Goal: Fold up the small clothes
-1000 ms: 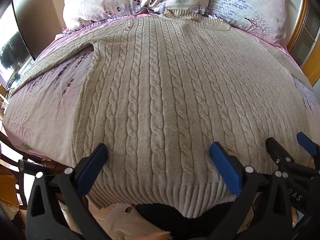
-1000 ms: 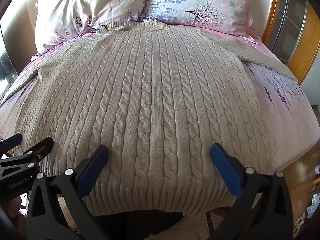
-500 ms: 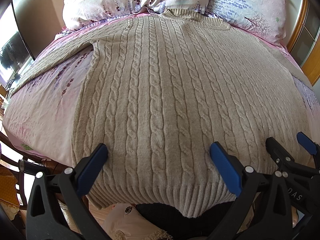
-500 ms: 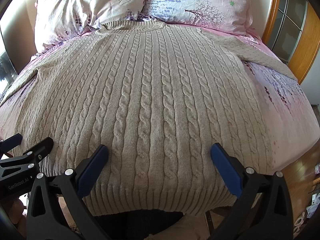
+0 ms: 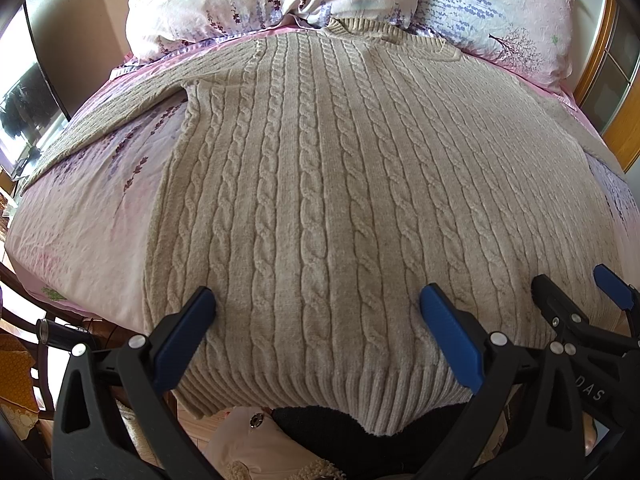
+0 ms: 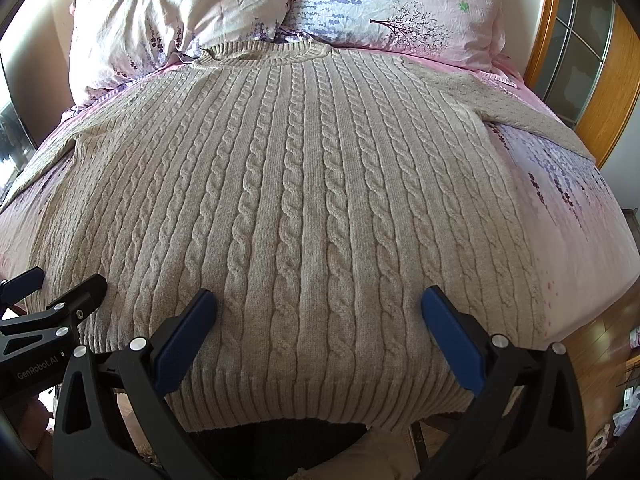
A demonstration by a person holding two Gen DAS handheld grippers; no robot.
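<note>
A beige cable-knit sweater (image 5: 328,184) lies flat, front up, on a pink floral bed, collar toward the pillows and ribbed hem hanging over the near edge; it also shows in the right wrist view (image 6: 304,200). Its sleeves spread out to the left (image 5: 100,128) and right (image 6: 532,116). My left gripper (image 5: 316,308) is open and empty, hovering over the hem's left part. My right gripper (image 6: 318,308) is open and empty over the hem's right part. Each gripper appears at the edge of the other's view: the right one (image 5: 580,300), the left one (image 6: 60,292).
Two floral pillows (image 6: 392,4) lie at the head of the bed. A wooden-framed cabinet (image 6: 600,60) stands to the right. A dark screen (image 5: 24,108) stands to the left. The pink sheet (image 5: 84,236) is bare beside the sweater. Floor and clutter lie below the near edge.
</note>
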